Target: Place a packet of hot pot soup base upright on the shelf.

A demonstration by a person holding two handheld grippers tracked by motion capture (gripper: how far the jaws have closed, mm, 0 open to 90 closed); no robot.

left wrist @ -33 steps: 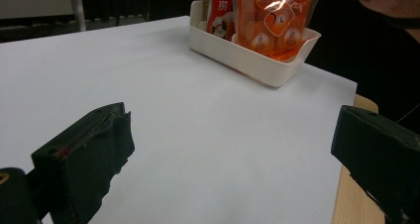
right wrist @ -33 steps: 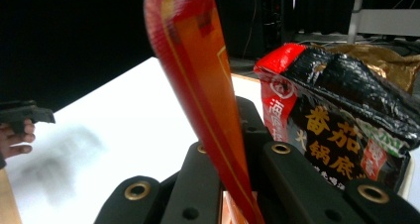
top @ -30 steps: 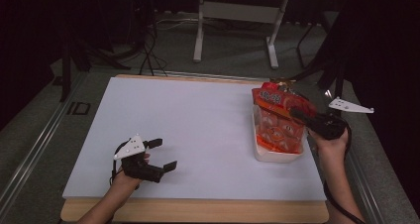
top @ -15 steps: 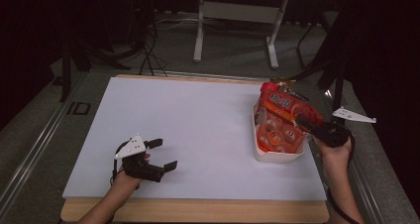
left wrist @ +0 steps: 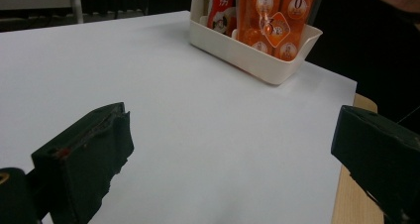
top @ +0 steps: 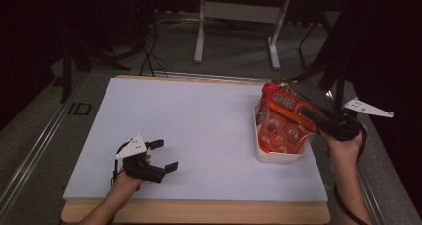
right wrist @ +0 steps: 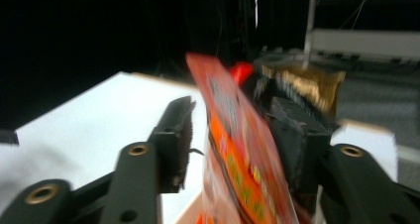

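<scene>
As seen: one tray [top: 278, 158] | three snack packs [top: 281, 130] | two grippers

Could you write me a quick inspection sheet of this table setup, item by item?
Surface: white board on a wooden table, bare in the middle.
Job's things: orange snack packet standing in a cream tray near the right edge; a second packet behind it.
Clutter: nothing seen.
Grippers: left gripper open, low over the board; right gripper has just been opening, packet between its jaws, left pad apart from it.
Cables: on the floor behind.
Surroundings: dark room, white frame legs.
</scene>
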